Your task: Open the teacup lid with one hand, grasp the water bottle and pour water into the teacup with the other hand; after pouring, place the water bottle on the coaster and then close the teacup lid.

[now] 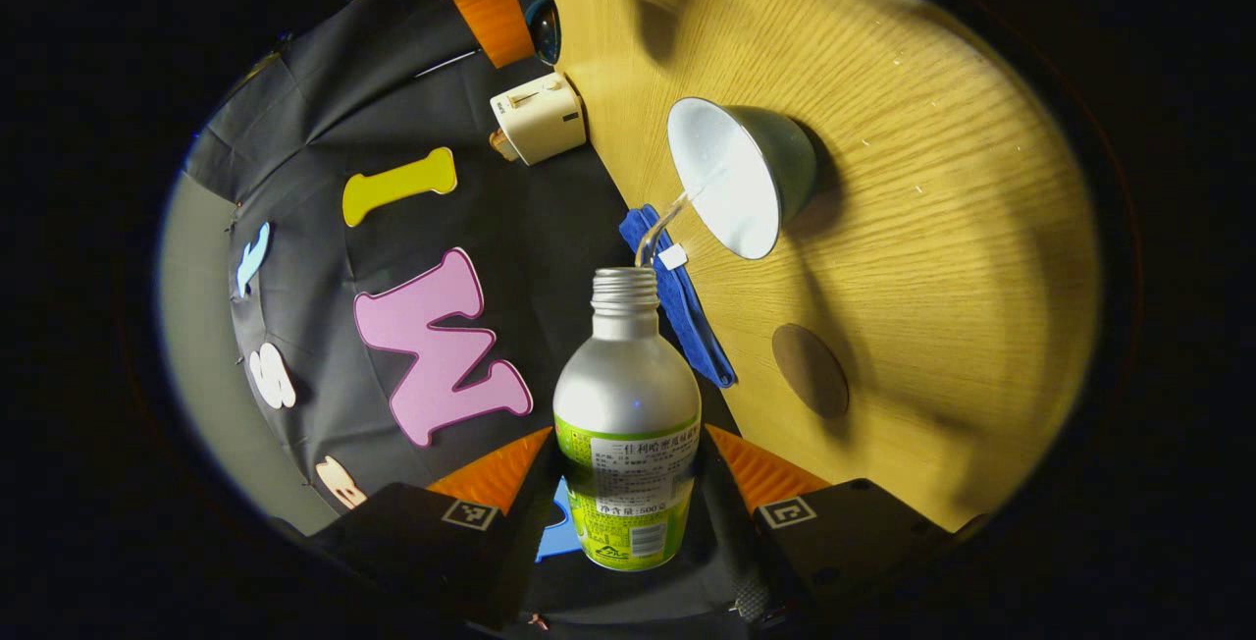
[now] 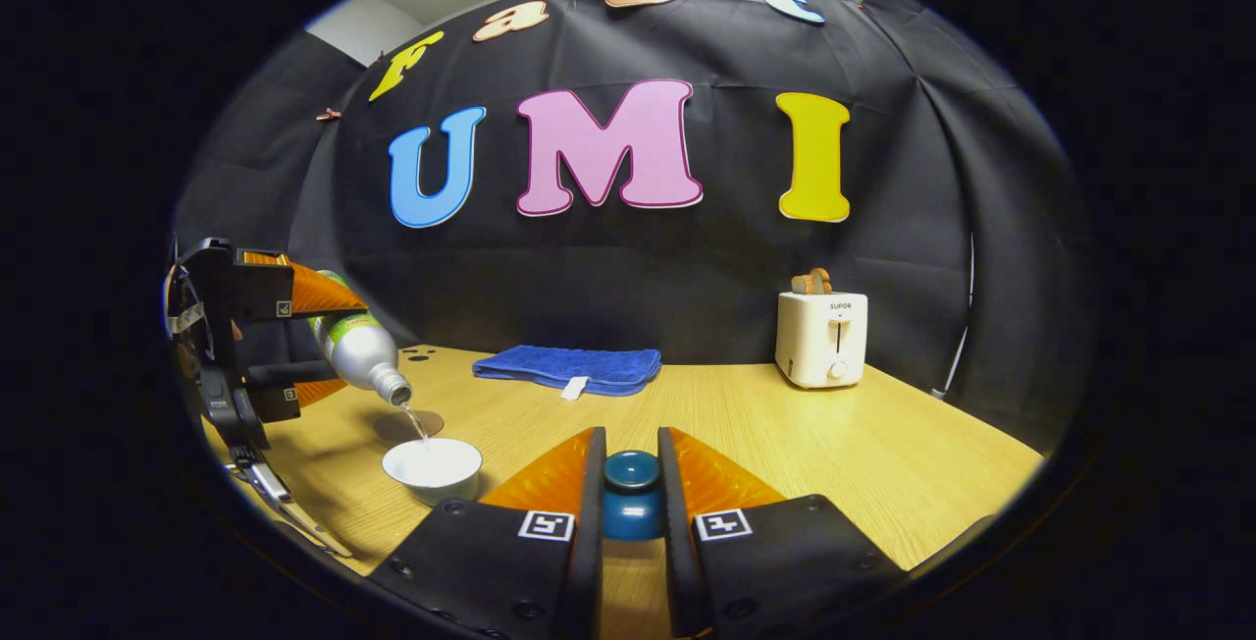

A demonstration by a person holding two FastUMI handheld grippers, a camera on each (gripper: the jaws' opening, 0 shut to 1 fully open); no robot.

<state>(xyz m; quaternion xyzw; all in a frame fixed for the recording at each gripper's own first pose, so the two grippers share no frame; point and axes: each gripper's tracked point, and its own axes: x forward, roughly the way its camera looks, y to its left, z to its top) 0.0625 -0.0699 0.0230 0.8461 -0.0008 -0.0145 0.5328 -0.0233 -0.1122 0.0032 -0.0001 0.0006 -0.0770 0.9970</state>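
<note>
Both pairs of jaws are closed on something: the left gripper (image 1: 628,503) has its two fingers pressed against the sides of the water bottle (image 1: 628,424), and the right gripper (image 2: 631,483) pinches the teacup lid (image 2: 631,493) by its knob, holding it above the wooden worktop (image 2: 834,444). In the left gripper view the bottle points neck-first toward the teacup (image 1: 741,174), and a thin stream of water (image 1: 659,226) runs from the open neck to the cup's white inside. In the right gripper view the same bottle hangs tilted, mouth down, just above the teacup at the left, with the stream falling into it. The round brown coaster (image 1: 810,370) lies on the worktop just beside the cup, with nothing on it. A folded blue cloth (image 2: 569,367) lies near the back edge, and a white toaster (image 2: 820,338) stands well apart to the right.
</note>
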